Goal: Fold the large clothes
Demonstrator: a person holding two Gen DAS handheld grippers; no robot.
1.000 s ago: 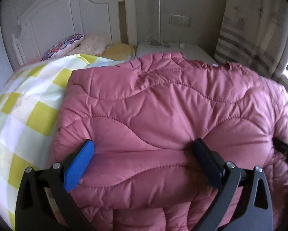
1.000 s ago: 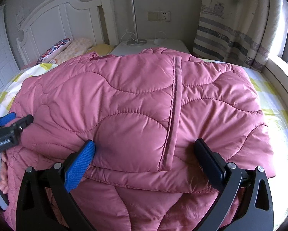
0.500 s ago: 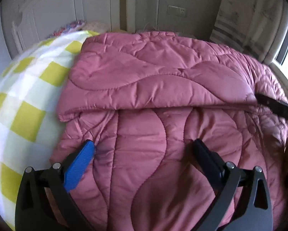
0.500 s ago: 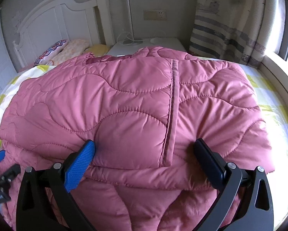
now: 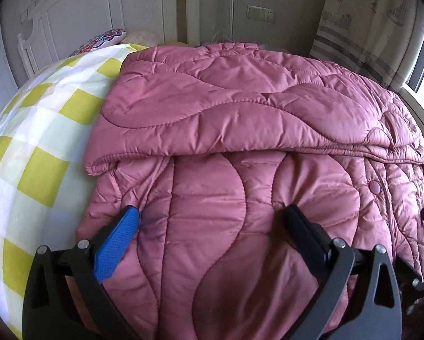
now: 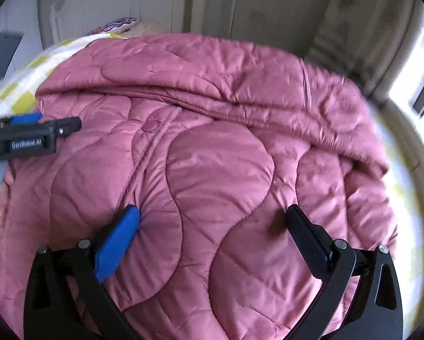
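You've got a dusty-pink quilted coat (image 5: 240, 130) with wavy stitching over a yellow-and-white checked sheet (image 5: 39, 153). Your left gripper (image 5: 212, 223) is black with one bright blue pad (image 5: 118, 240); the curtain (image 5: 362, 28) is cream with grey stripes.

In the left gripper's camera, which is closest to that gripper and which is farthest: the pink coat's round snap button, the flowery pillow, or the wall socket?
From the left gripper, in its own view:
1. Snap button, on the pink coat, just ahead to the right.
2. Flowery pillow, at the bed's head, far left.
3. Wall socket, on the back wall, upper right, behind the bed.
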